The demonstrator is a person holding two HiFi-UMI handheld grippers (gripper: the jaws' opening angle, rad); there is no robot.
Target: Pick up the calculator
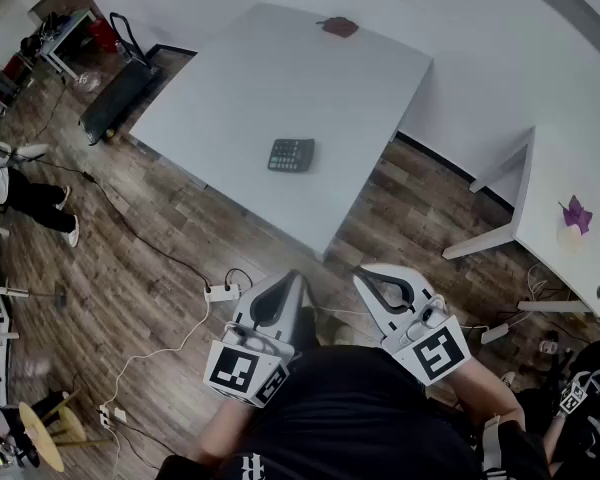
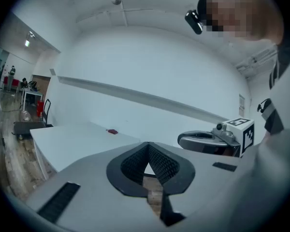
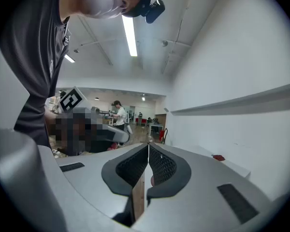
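Observation:
A dark calculator (image 1: 291,155) lies flat on the white table (image 1: 250,88), near its front part. Both grippers are held close to the person's body, well short of the table and over the wooden floor. My left gripper (image 1: 296,278) is shut, its tips meeting with nothing between them; it also shows as shut in the left gripper view (image 2: 148,144). My right gripper (image 1: 362,277) is shut and empty too, its tips (image 3: 148,144) touching. The calculator is hidden in both gripper views.
A small reddish object (image 1: 340,27) lies at the table's far edge. A second white table (image 1: 570,183) with a purple item (image 1: 577,213) stands at the right. Cables and a power strip (image 1: 221,292) lie on the wooden floor. A treadmill (image 1: 120,83) stands at the left.

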